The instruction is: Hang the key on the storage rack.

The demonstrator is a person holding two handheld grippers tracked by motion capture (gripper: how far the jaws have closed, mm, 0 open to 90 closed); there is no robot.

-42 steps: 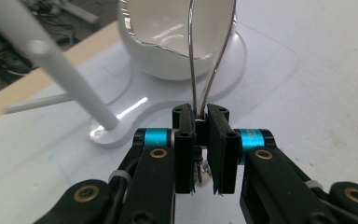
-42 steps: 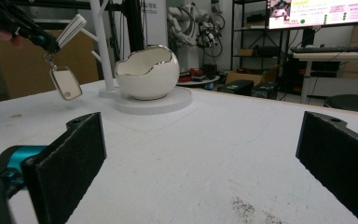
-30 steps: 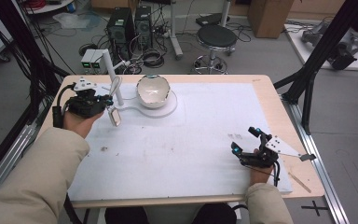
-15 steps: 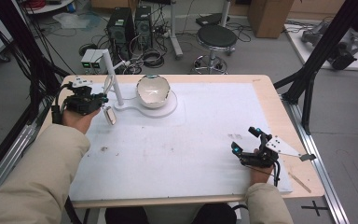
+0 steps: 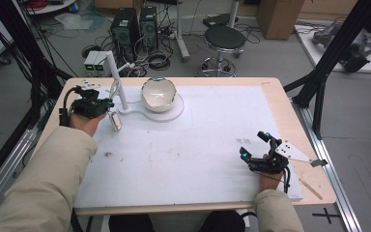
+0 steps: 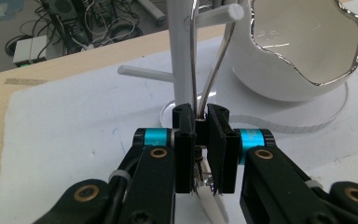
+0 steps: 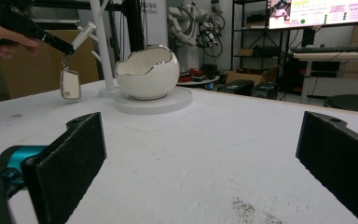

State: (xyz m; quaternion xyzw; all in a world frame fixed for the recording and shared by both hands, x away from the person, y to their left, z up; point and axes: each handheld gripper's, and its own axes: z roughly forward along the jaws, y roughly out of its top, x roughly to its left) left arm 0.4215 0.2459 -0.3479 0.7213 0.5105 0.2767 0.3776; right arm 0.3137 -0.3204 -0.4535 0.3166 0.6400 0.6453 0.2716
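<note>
High view: left claw (image 5: 107, 104) level, pinching keyring (image 5: 114, 118).

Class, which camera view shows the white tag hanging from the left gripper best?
The right gripper view: the white tag hangs in full below the left gripper. The high view shows it small; the left gripper view shows only its bottom edge under the jaws.

Bowl (image 5: 158, 94) right of stand (image 5: 116, 79)

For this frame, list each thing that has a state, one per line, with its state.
Left gripper: shut on the key ring's wire loop.
Key ring: loop over a peg of the stand, white tag hanging off the table.
Stand: upright.
Egg-shaped bowl: upright on the round base, opening up.
Right gripper: open, holding nothing.
</note>
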